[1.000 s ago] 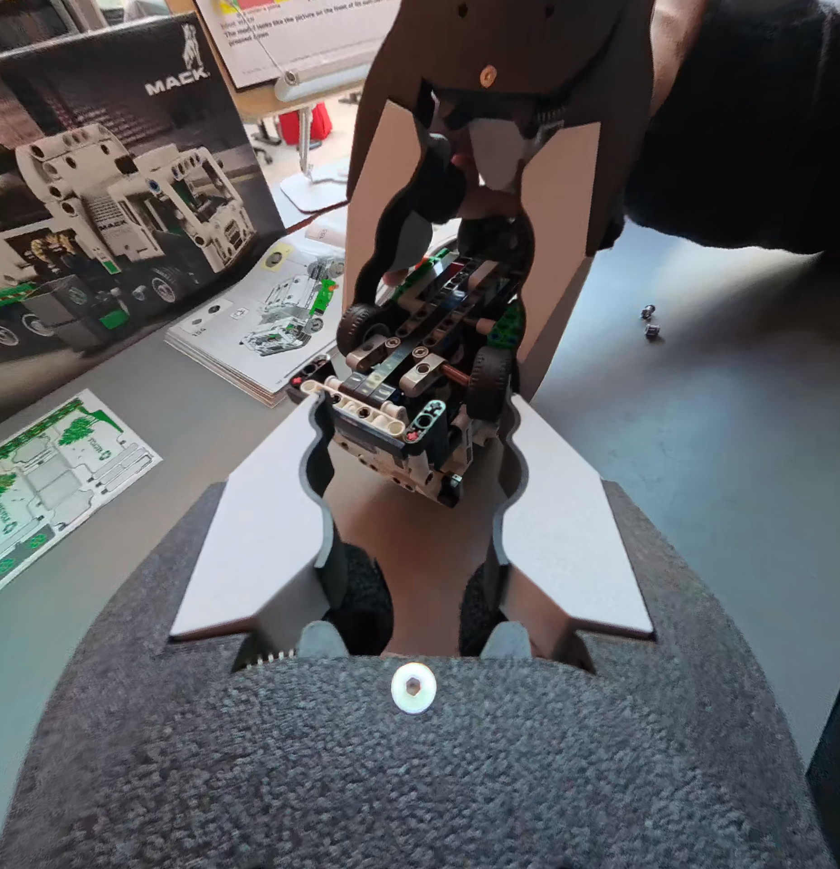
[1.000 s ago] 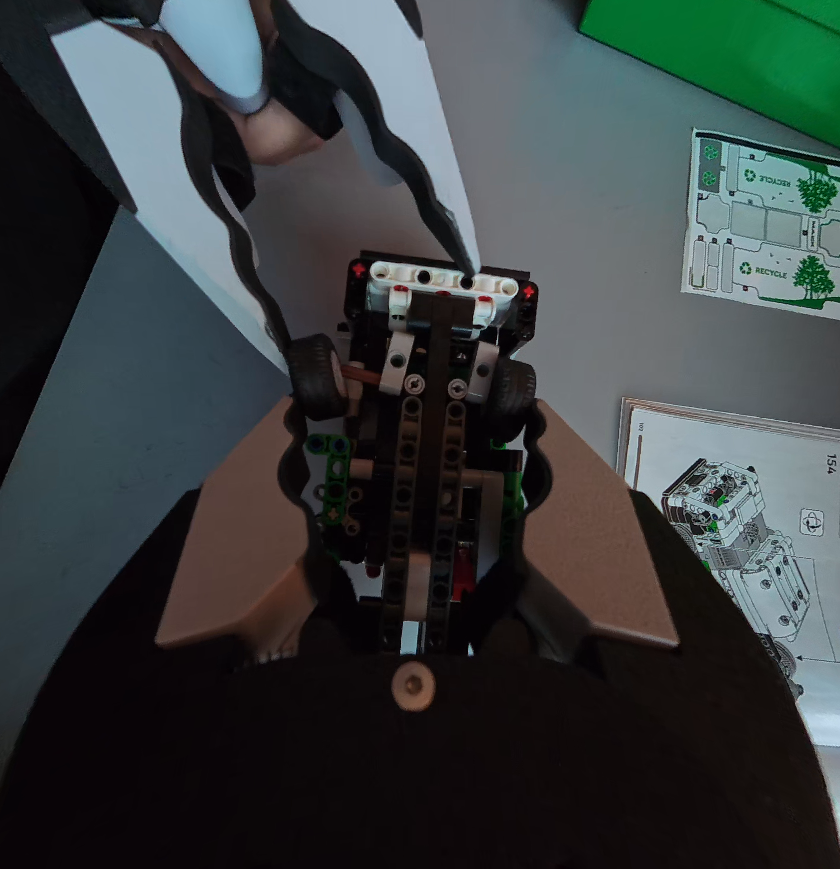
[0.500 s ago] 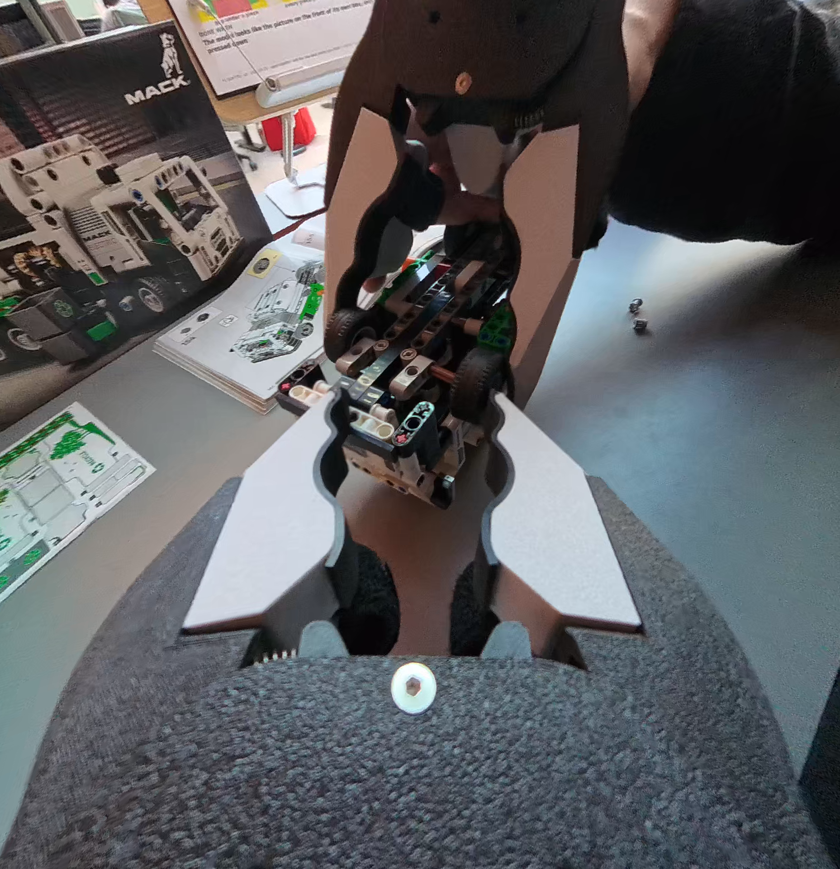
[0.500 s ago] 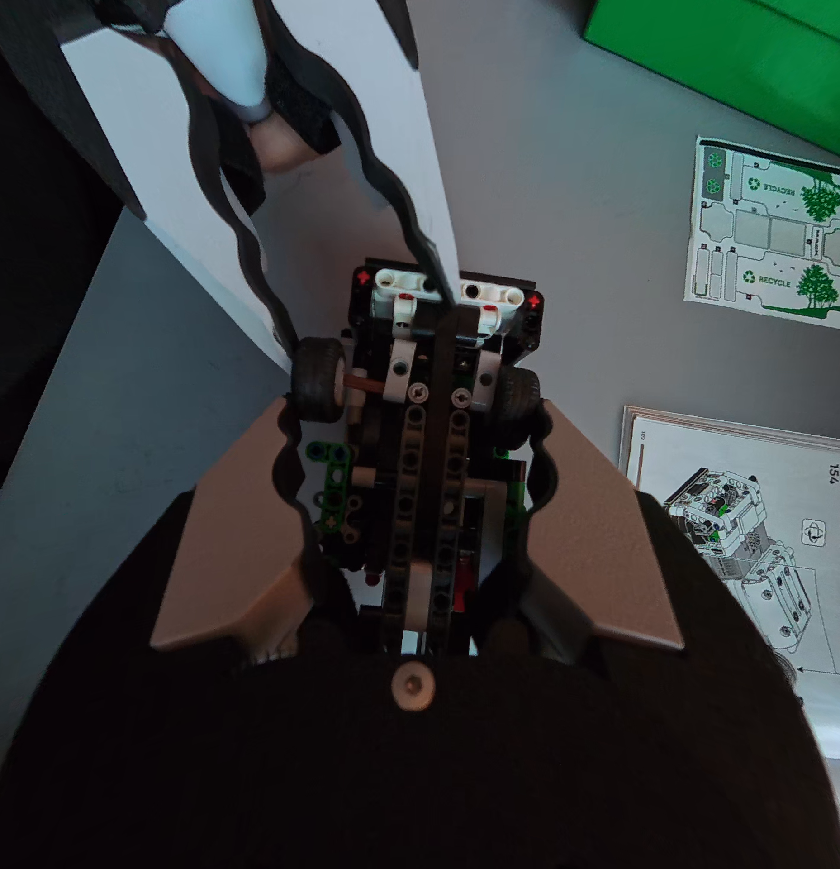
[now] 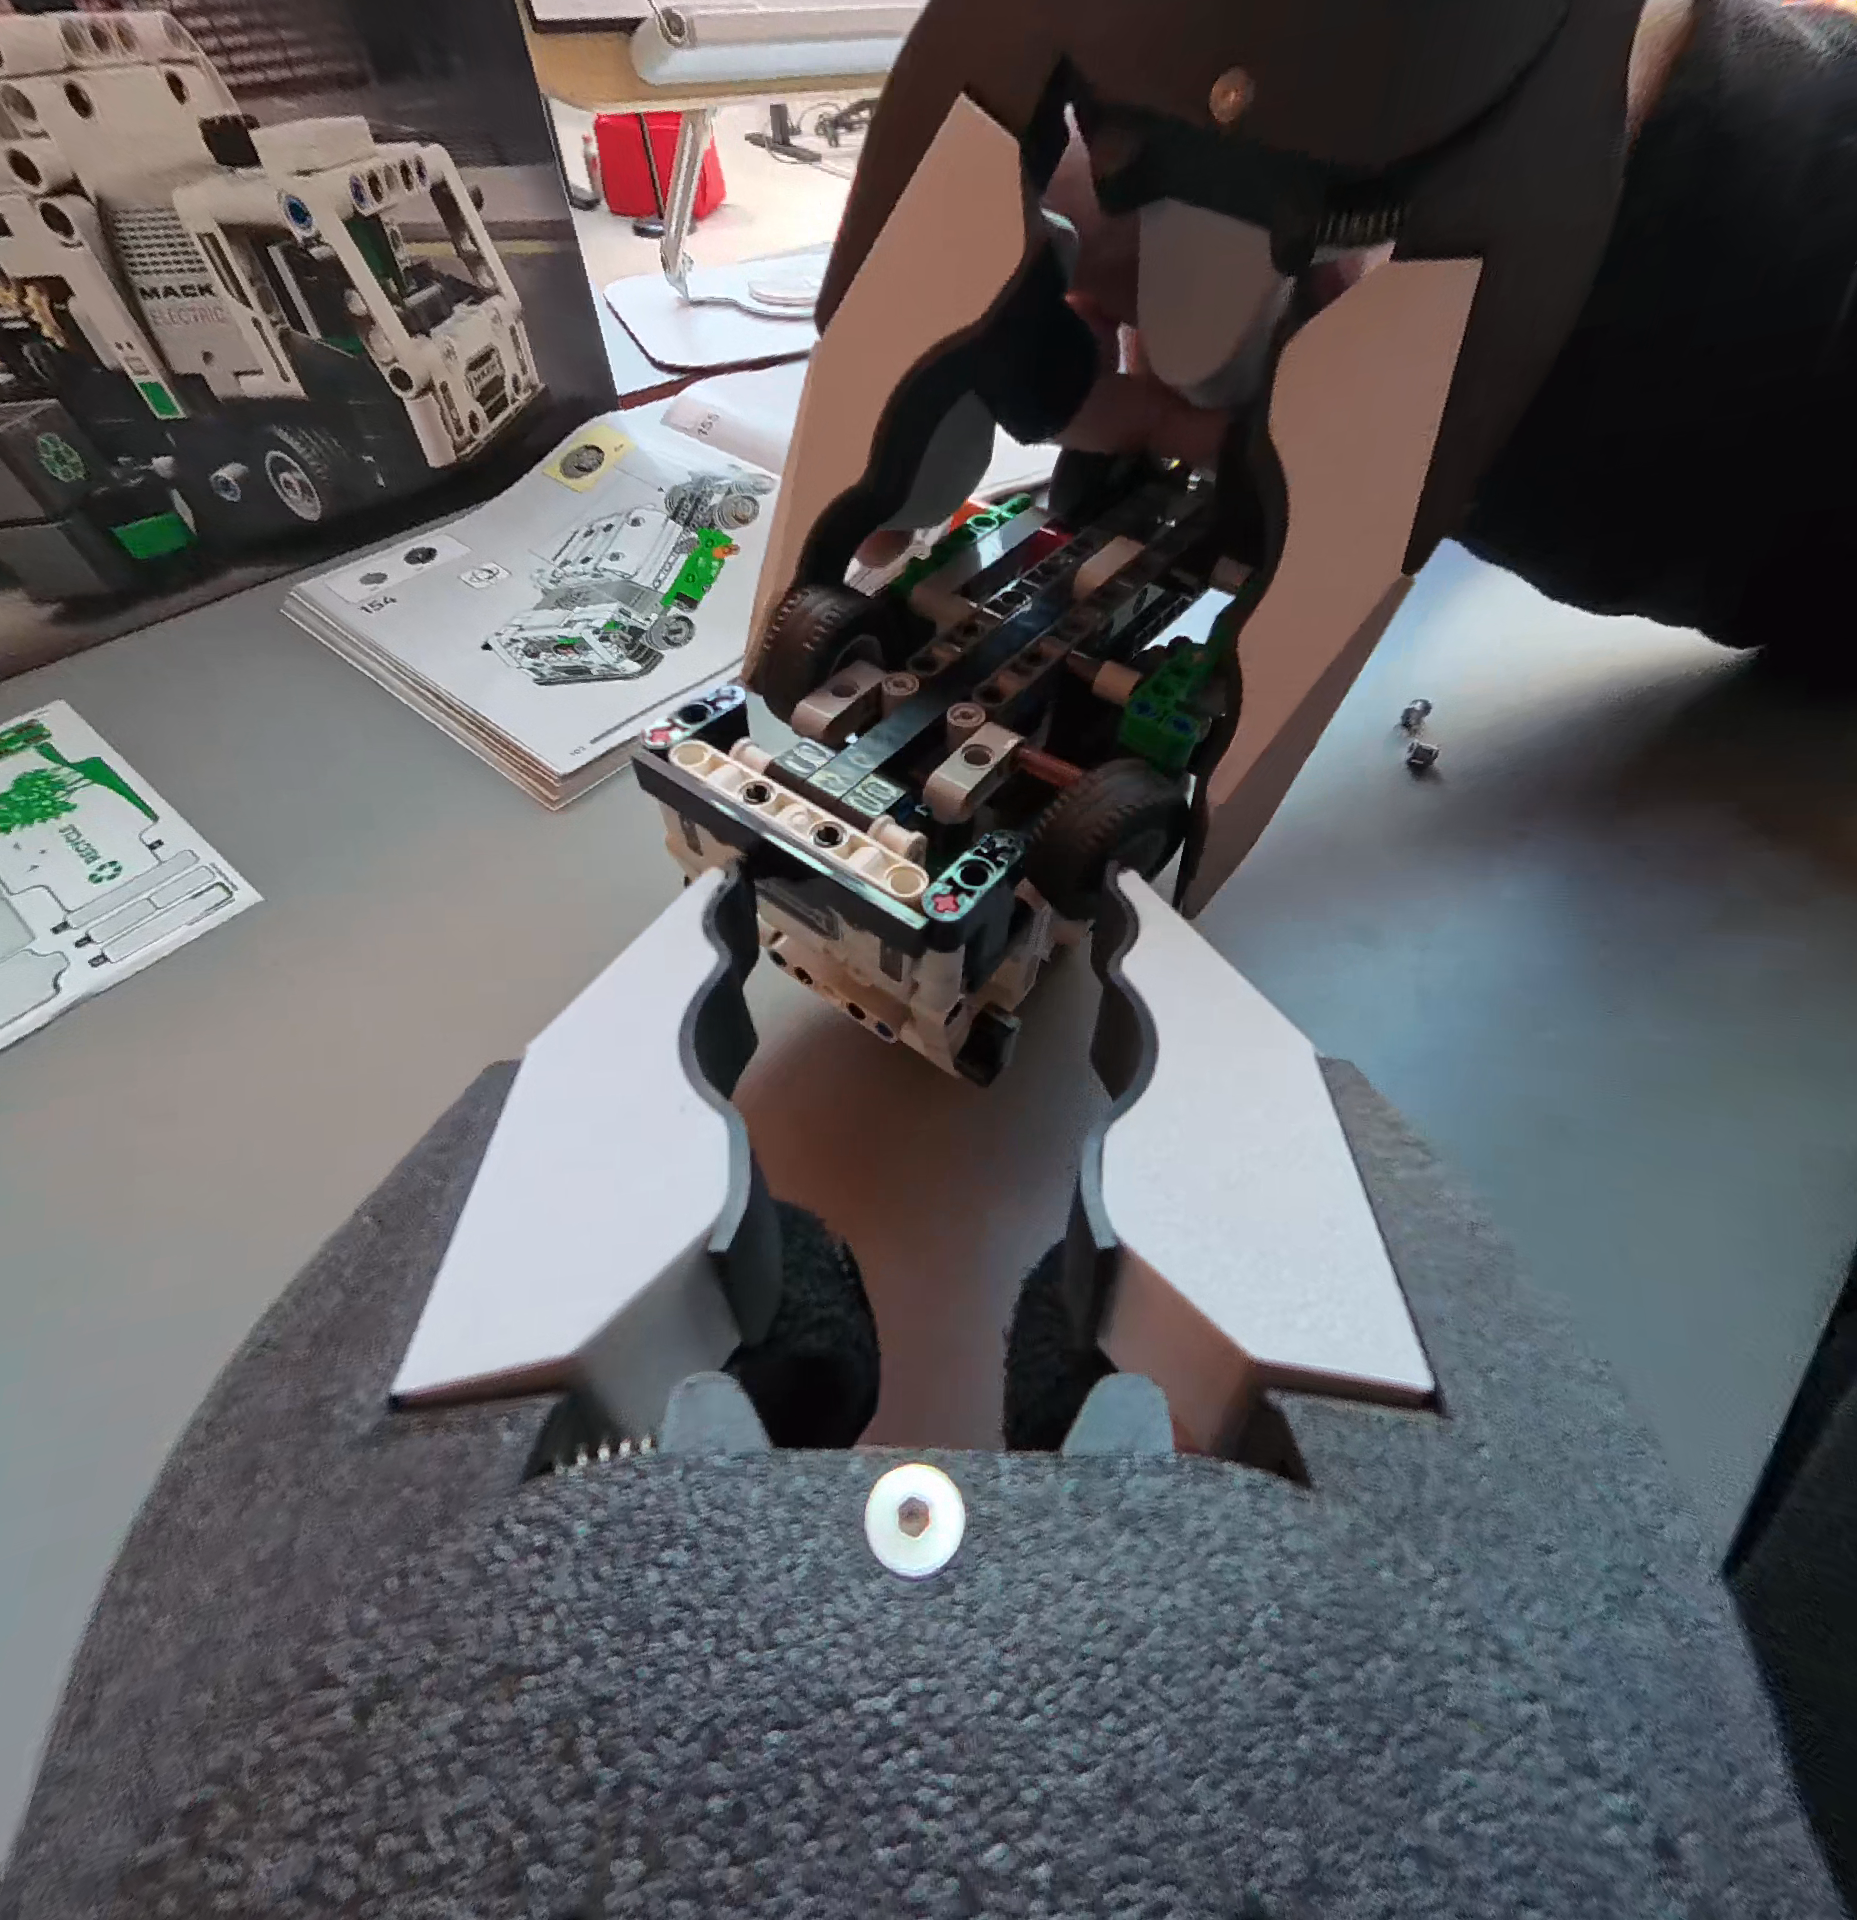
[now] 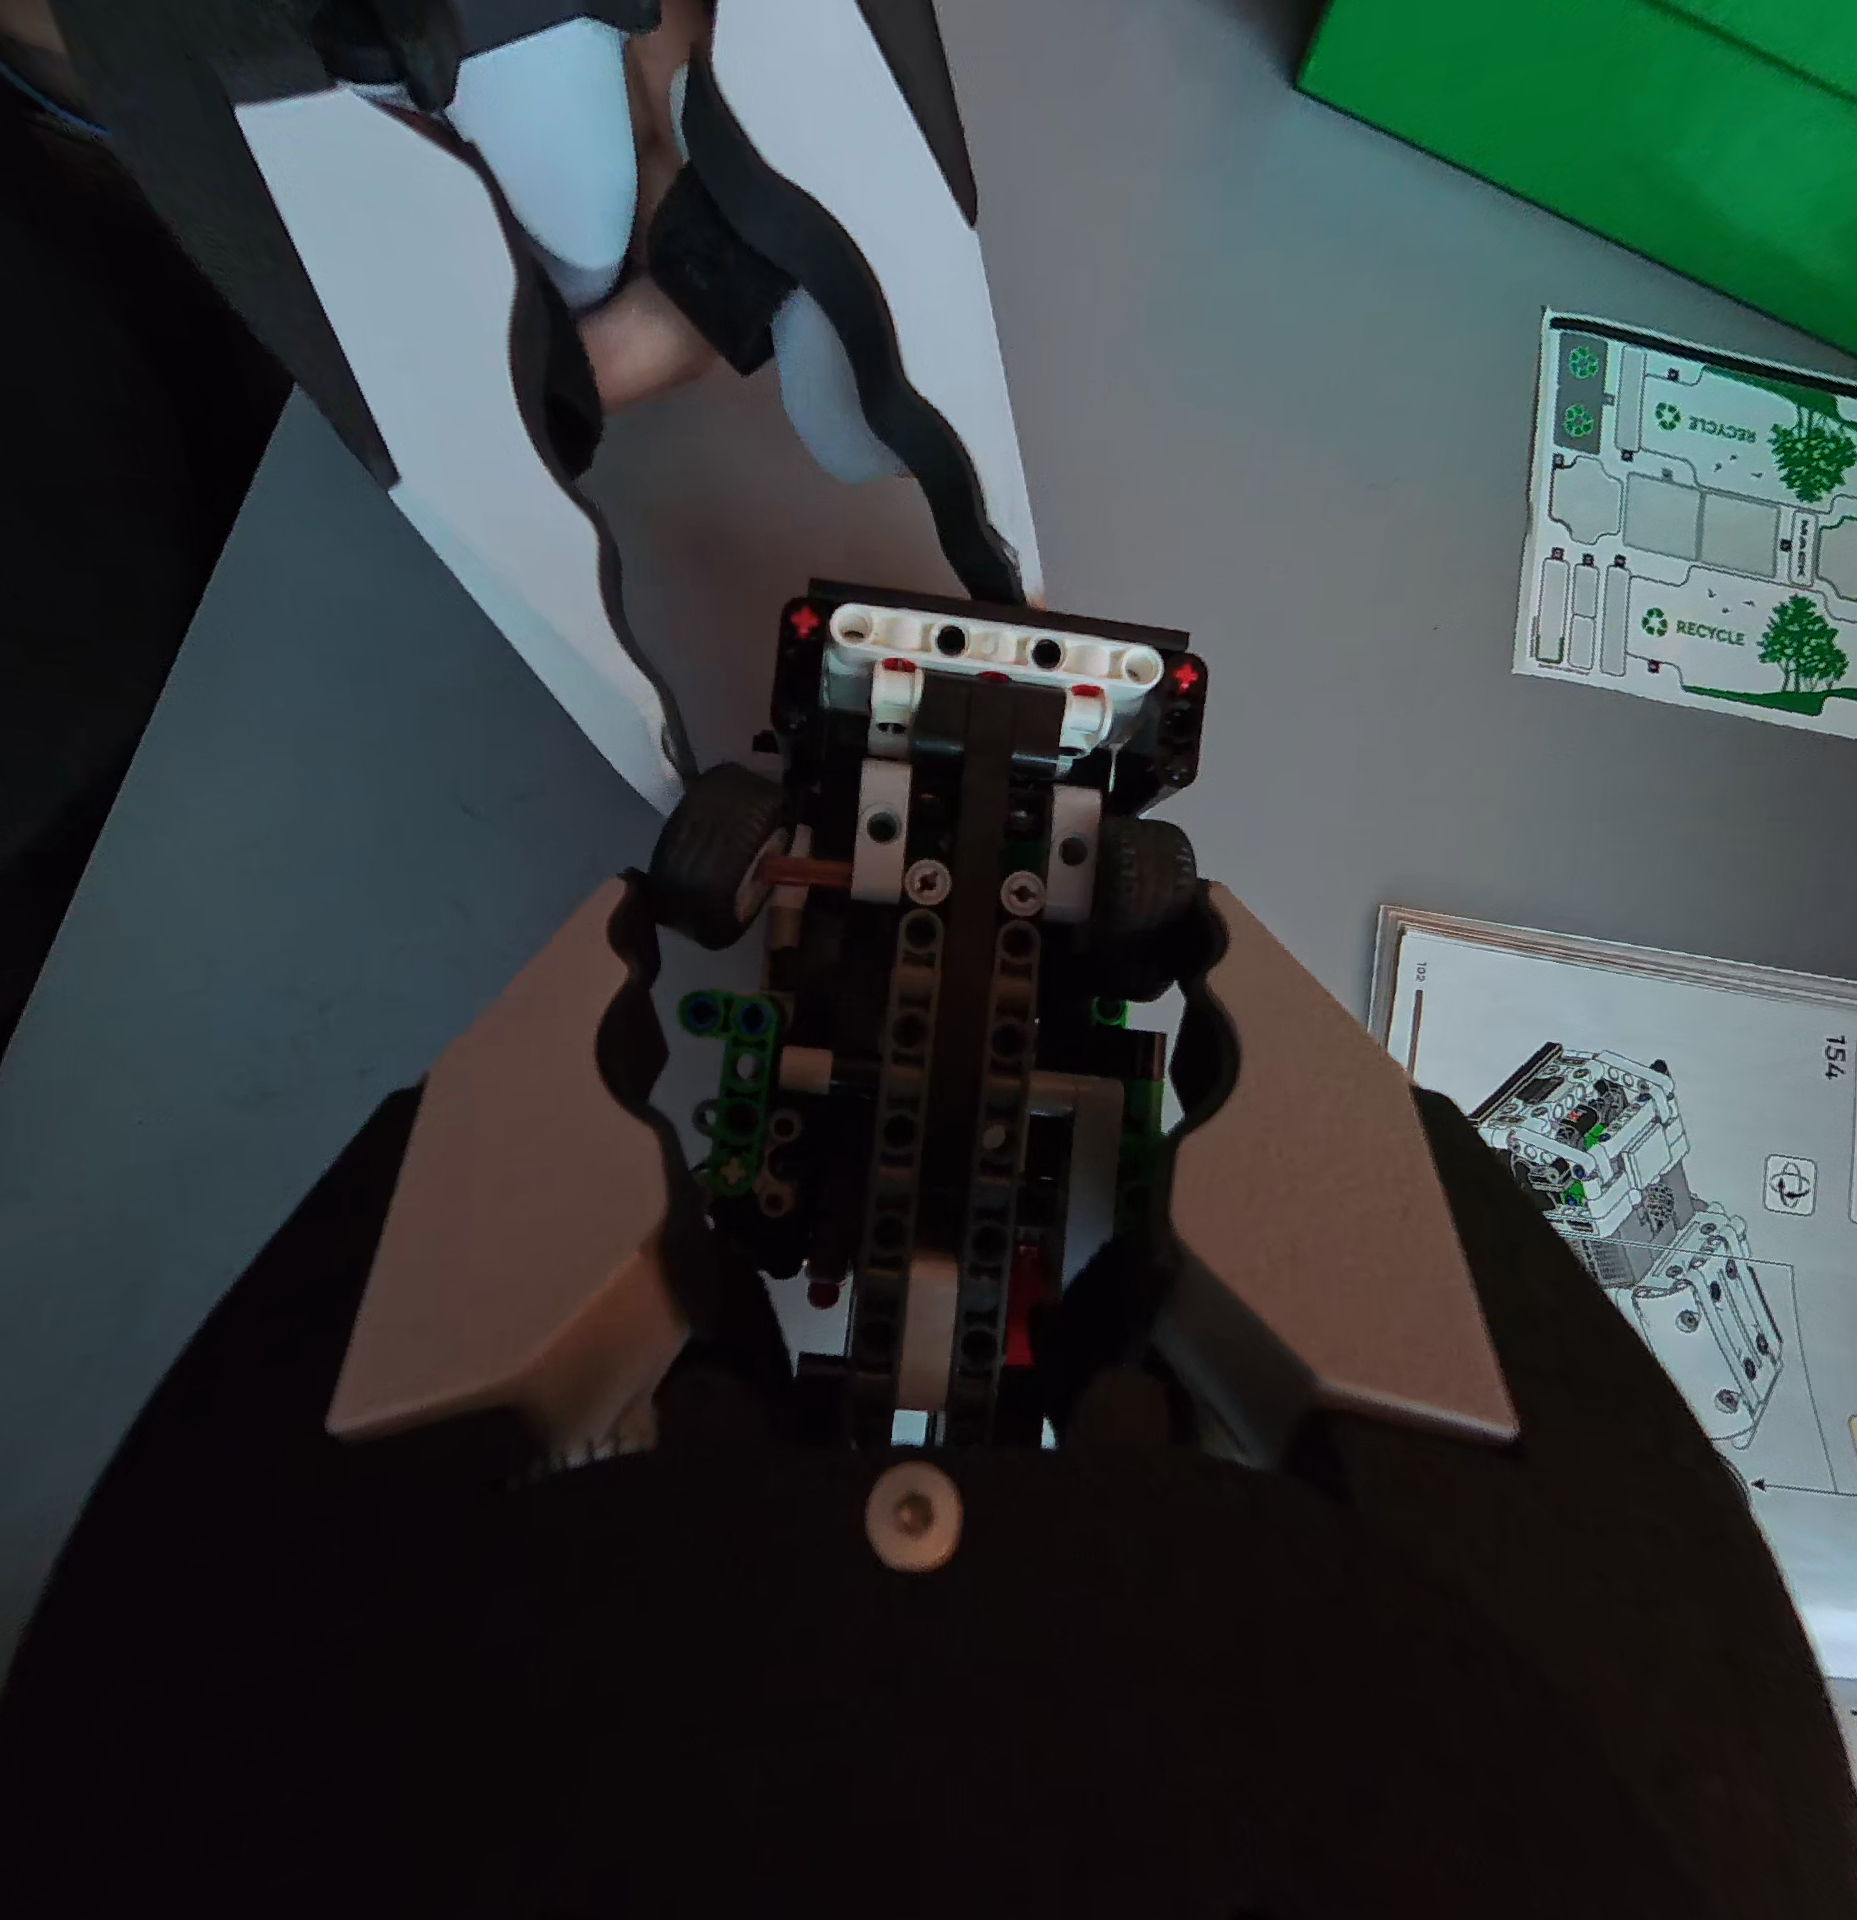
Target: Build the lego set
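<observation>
In the left wrist view, the left gripper has its jaws wide apart at the white front end of the upside-down lego truck, with the booklet, sticker sheet, set box and two tiny loose bits lying around on the grey table. In the right wrist view, the right gripper squeezes the truck's sides behind the wheels. There the green box sits far off.

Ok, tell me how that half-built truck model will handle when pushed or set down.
Likely to roll: the truck model carries tyred wheels on an axle. Probably stiff lengthwise, given its long beams. Small edge pieces like the green bracket may pop off under pressure.
</observation>
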